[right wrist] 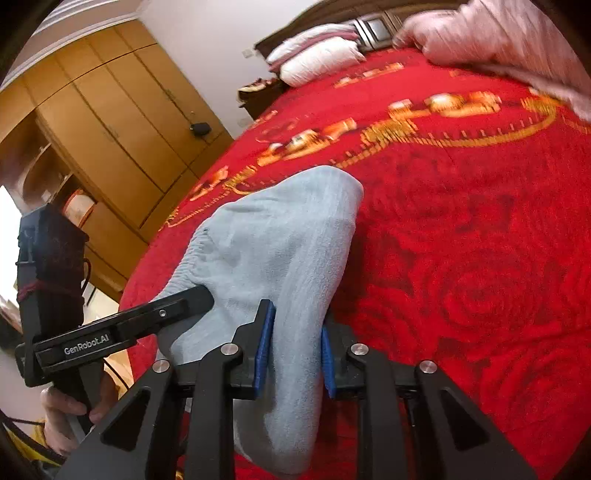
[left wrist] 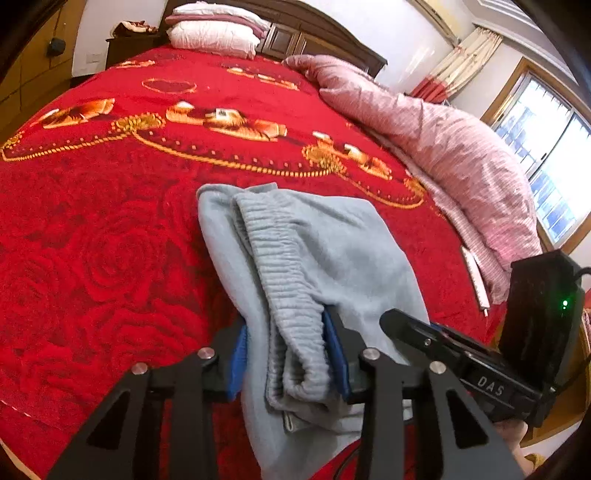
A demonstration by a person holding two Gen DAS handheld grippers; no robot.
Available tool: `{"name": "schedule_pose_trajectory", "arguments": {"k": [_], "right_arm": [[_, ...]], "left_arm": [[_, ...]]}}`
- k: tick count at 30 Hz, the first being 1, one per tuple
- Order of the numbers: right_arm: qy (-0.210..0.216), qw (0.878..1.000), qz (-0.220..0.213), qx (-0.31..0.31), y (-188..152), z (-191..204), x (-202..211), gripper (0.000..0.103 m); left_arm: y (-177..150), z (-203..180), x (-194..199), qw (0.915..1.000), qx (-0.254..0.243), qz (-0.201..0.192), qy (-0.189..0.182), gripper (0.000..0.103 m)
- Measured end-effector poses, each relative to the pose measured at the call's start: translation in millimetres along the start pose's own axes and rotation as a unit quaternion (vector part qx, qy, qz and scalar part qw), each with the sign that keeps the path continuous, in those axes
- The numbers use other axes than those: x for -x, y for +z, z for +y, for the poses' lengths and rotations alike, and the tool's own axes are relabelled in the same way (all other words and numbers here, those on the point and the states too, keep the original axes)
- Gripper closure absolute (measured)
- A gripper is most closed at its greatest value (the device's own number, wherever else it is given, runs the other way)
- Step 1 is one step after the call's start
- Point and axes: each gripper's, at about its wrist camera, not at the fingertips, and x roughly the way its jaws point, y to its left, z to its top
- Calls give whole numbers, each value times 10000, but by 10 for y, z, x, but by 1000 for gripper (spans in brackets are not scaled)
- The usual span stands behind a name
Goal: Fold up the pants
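Light grey-blue pants [left wrist: 321, 247] lie bunched on the red bedspread, the ribbed waistband [left wrist: 284, 280] running toward me. My left gripper [left wrist: 288, 354] is shut on the waistband and the layers of cloth beside it. My right gripper [right wrist: 295, 354] is shut on another fold of the pants [right wrist: 280, 240], which drape over and below its blue pads [right wrist: 264, 347]. The two grippers hold the cloth close together: the right one [left wrist: 461, 354] shows at the right of the left wrist view, the left one [right wrist: 122, 332] at the left of the right wrist view.
The red rose-patterned bedspread [left wrist: 110, 229] covers the bed. A pink quilt [left wrist: 443, 147] is piled along its right side, pillows [left wrist: 214, 33] at the head. A wooden wardrobe [right wrist: 110, 122] stands left of the bed, a window [left wrist: 546, 147] to the right.
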Motion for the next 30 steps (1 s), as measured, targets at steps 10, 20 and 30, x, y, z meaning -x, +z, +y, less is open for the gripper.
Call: {"name": "schedule_pose_trajectory", "arguments": {"k": [10, 20, 30], "right_arm": [[296, 9967, -51, 758, 371, 624, -184, 79], [813, 9908, 73, 1083, 753, 1528, -869, 79], [788, 9858, 379, 1434, 848, 2198, -1818, 79]], "left_arm": [[209, 252, 508, 9975, 153, -662, 180, 64], [563, 1032, 1129, 9885, 301, -1263, 773, 64], [771, 2175, 1221, 9836, 570, -1279, 1141, 64]]}}
